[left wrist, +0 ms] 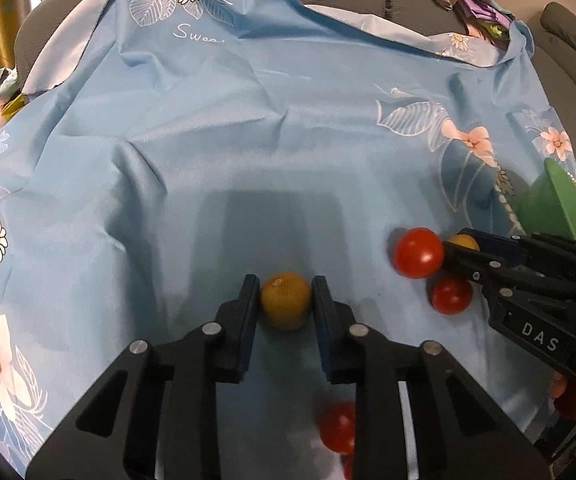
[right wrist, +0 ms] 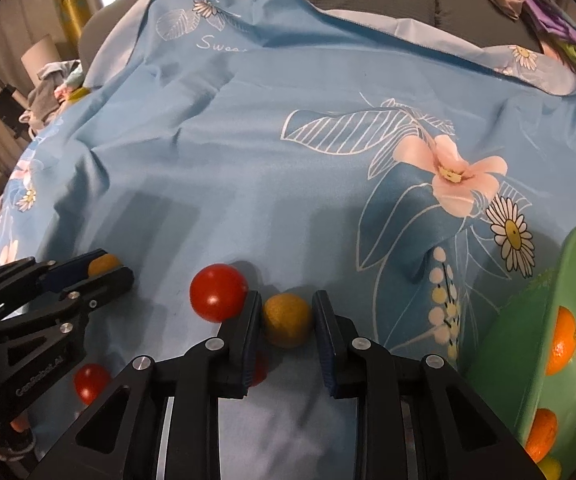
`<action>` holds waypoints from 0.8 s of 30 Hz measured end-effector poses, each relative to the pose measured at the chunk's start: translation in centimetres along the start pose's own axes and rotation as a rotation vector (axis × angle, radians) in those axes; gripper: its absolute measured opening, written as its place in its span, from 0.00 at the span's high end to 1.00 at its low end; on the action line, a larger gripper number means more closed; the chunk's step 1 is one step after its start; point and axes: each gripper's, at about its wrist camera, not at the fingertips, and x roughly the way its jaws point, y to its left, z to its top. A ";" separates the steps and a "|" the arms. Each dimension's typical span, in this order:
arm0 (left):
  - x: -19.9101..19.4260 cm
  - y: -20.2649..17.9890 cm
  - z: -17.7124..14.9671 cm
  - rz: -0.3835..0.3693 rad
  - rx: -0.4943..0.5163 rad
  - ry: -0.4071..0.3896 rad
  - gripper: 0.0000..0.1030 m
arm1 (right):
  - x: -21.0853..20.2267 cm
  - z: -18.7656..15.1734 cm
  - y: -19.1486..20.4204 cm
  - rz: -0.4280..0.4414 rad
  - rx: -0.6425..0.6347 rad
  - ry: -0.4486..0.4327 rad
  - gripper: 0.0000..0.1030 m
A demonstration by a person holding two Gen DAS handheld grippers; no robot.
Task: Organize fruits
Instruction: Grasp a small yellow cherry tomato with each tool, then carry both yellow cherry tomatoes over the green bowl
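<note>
Left wrist view: left gripper (left wrist: pixel 286 300) has its jaws pinched snug on a small round yellow fruit (left wrist: pixel 286 300), so it won't roll across the soft blue flowered cloth (left wrist: pixel 248 128). Right gripper (right wrist: pixel 286 320) brackets another yellow fruit (right wrist: pixel 287 320); can't tell if it's gripping. Smooth round red tomatoes (right wrist: pixel 218 293) lie near, and the green plastic bowl (right wrist: pixel 527 344) holding oranges waits far right

Open blue cloth (right wrist: pixel 248 152) ahead of both claws, red tomato (right wrist: pixel 218 298) touching right claw (right wrist: pixel 286 320), green bowl (right wrist: pixel 527 340) rightward
</note>
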 end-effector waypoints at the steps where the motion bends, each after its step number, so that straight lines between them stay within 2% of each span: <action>1: -0.3 -0.1 -0.1 -0.005 -0.001 -0.001 0.75 | -0.2 -0.1 0.0 0.007 0.004 -0.004 0.73; 14: -5.3 -3.3 -3.1 -0.054 0.027 -0.038 0.75 | -7.0 -4.0 1.2 0.069 -0.037 -0.131 0.73; 24: -9.5 -5.9 -6.3 -0.070 0.064 -0.087 0.75 | -10.9 -7.9 0.9 0.120 -0.044 -0.173 0.73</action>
